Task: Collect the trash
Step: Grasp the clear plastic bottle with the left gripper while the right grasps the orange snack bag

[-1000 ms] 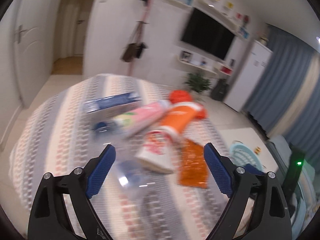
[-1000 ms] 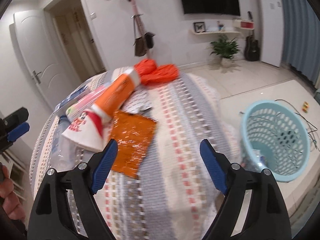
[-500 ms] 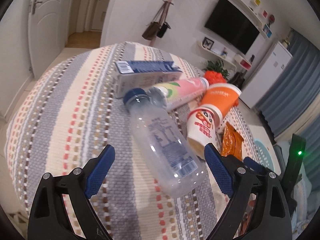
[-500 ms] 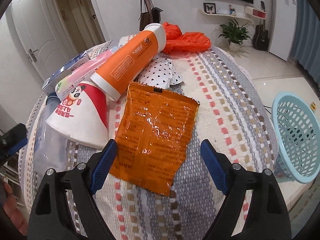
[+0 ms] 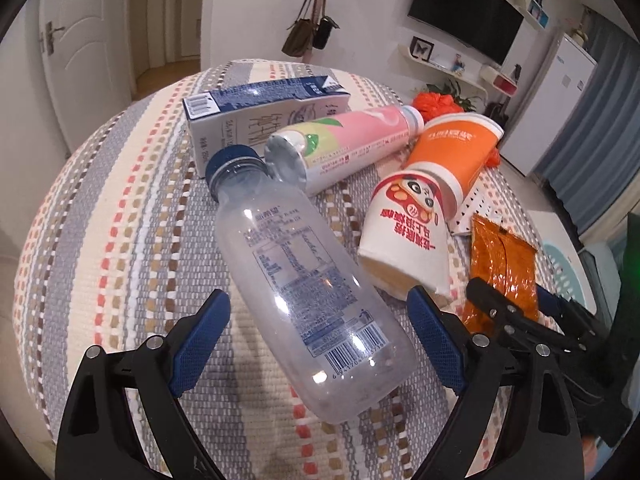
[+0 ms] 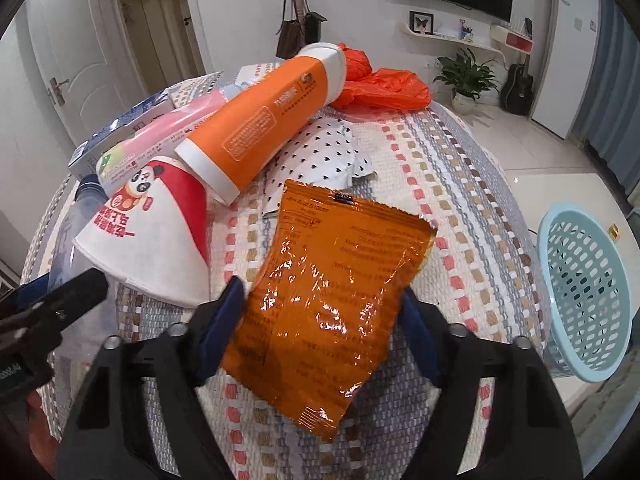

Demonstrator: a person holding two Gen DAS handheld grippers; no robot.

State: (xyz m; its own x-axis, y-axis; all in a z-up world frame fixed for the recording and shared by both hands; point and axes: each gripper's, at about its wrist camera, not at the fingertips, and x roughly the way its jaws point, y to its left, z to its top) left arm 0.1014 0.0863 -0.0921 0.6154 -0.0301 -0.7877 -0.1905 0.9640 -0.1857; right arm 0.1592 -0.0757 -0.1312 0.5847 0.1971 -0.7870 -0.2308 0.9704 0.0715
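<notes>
Trash lies on a striped cloth-covered table (image 5: 120,216). My left gripper (image 5: 320,344) is open with its fingers on either side of a clear plastic bottle (image 5: 304,280) with a blue cap. My right gripper (image 6: 320,320) is open around the near end of an orange foil snack bag (image 6: 332,280), which also shows in the left wrist view (image 5: 504,272). A light blue mesh basket (image 6: 592,296) stands on the floor to the right of the table.
More trash sits beyond: a white panda paper cup (image 5: 408,236), an orange cup (image 5: 456,148), a pink bottle (image 5: 344,140), a blue-white carton (image 5: 256,116), dotted white paper (image 6: 320,156) and an orange plastic bag (image 6: 380,84). Doors and a TV wall stand behind.
Both grippers have moved forward and down onto the table. The left now straddles the clear bottle. The right now straddles the orange snack bag and has narrowed somewhat.
</notes>
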